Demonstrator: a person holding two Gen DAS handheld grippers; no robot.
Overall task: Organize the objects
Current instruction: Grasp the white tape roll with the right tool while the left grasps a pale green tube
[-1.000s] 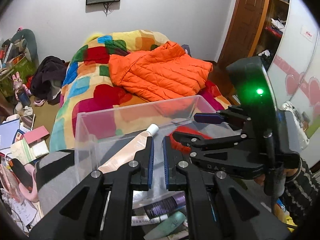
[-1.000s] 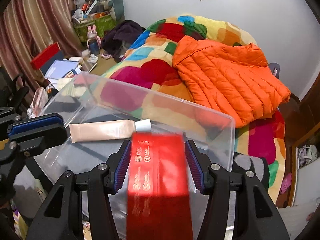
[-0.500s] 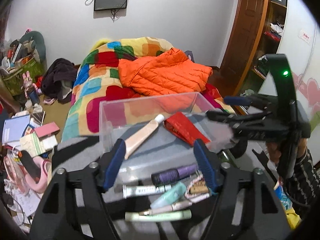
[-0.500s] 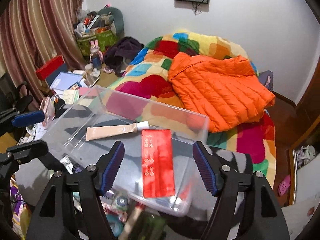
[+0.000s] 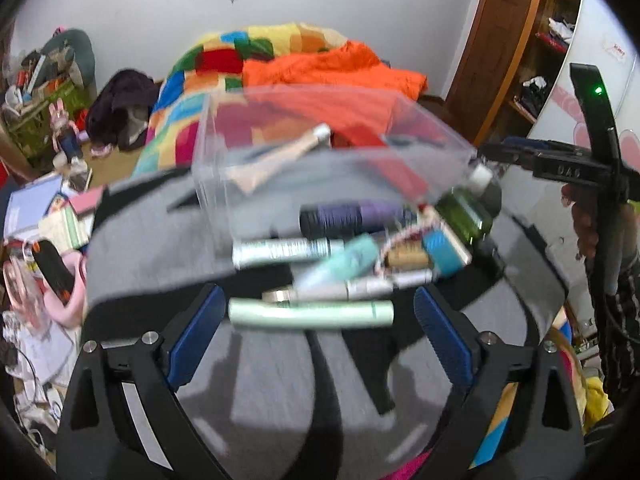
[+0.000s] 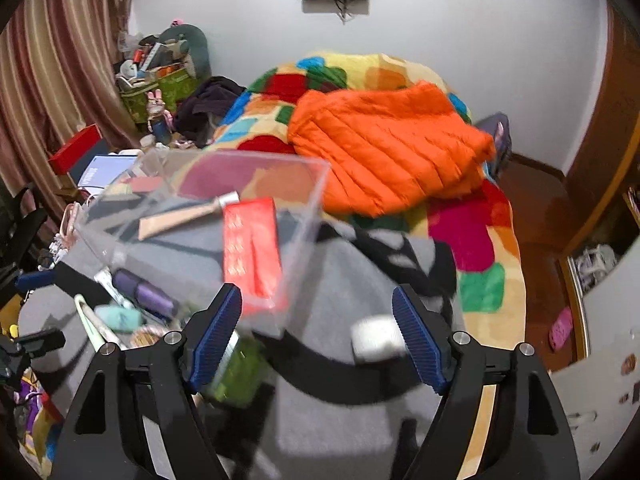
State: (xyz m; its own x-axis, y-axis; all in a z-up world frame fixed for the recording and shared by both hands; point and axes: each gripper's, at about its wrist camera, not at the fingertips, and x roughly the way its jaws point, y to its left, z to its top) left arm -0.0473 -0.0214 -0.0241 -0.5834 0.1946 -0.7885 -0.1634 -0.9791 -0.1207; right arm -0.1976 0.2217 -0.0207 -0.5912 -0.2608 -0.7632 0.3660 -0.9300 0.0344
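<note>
A clear plastic box (image 5: pixel 328 148) (image 6: pixel 224 216) stands on a grey and black cloth (image 5: pixel 256 364). It holds a beige tube (image 5: pixel 280 156) (image 6: pixel 180 216) and a red packet (image 6: pixel 250 252). In front of the box lie a pale green tube (image 5: pixel 312 313), a purple tube (image 5: pixel 352 216), a silver tube (image 5: pixel 286 249), a teal tube (image 5: pixel 344 262) and a green bottle (image 5: pixel 464 210) (image 6: pixel 236 372). My left gripper (image 5: pixel 316 334) is open and empty, just before the pale green tube. My right gripper (image 6: pixel 318 332) is open and empty, above the green bottle and a white cap (image 6: pixel 376 340).
A bed with a patchwork blanket (image 6: pixel 472 240) and an orange jacket (image 6: pixel 384 148) lies behind the box. Books and clutter (image 5: pixel 44 216) cover the floor at the left. A wooden door (image 5: pixel 492 40) and shelves stand at the right.
Both grippers have opened and pulled back from the box. The right one let go of the red packet, which now lies inside the box. More loose tubes have come into view.
</note>
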